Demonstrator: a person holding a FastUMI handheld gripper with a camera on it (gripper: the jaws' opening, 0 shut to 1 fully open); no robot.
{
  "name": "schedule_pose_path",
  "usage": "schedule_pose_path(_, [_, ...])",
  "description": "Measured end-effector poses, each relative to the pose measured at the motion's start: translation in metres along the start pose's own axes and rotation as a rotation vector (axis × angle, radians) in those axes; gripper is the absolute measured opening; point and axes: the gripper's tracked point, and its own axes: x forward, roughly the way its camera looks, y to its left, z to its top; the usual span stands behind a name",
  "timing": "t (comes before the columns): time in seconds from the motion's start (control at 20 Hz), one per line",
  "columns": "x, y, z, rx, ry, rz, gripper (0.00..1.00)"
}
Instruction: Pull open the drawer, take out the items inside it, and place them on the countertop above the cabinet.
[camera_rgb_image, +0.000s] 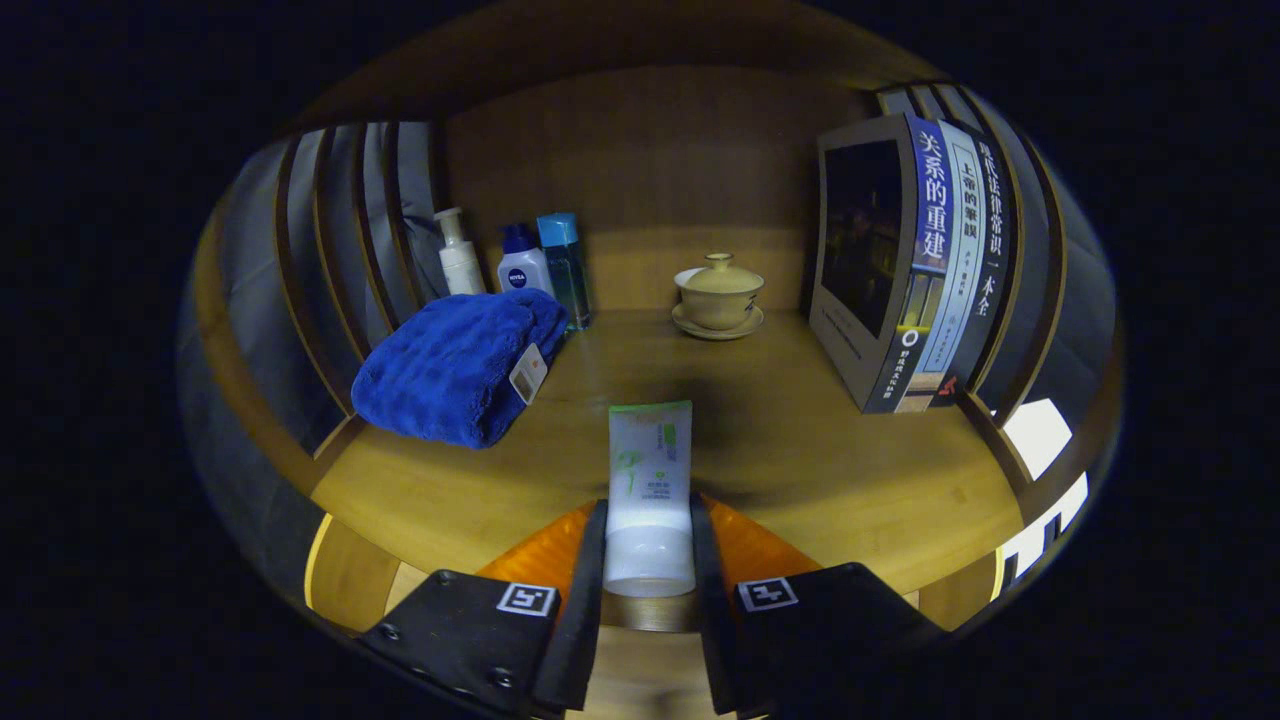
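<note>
Two fingers are clamped on a white tube, one pressing each side of its lower body near the cap. The tube points away from the camera, its green-trimmed flat end reaching out over the near edge of the wooden desk. Whether the tube touches the wood or hangs just above it cannot be told.

Beyond the tube and toward the left edge of the desk lies a folded blue towel with a small tag hanging from its near right corner. Behind the towel, in the back left corner, three bottles stand upright close together: a white pump bottle, a white bottle with a blue cap, and a clear blue bottle beside it.

Near the middle of the back edge sits a pale lidded cup on its saucer, well apart from the towel and the bottles. Along the right edge, books stand upright in a row, spines facing inward, leaning against the slatted side wall. A matching slatted wall closes the left side, and a plain wooden panel forms the back.
</note>
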Motion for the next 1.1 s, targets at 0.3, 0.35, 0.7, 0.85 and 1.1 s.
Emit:
schedule_pose_path(0.3, [-0.003,0.005,0.001,0.017,-0.009,0.016,0.72])
schedule_pose_path(0.35, [-0.004,0.006,0.001,0.019,-0.014,0.018,0.76])
schedule_pose_path(0.7, [-0.033,0.006,0.037,0.031,-0.180,-0.001,0.97])
schedule_pose_path(0.85, [-0.070,0.017,0.057,0.047,-0.270,0.042,0.97])
schedule_pose_path(1.1, [-0.144,0.027,0.066,0.010,-0.414,0.096,0.97])
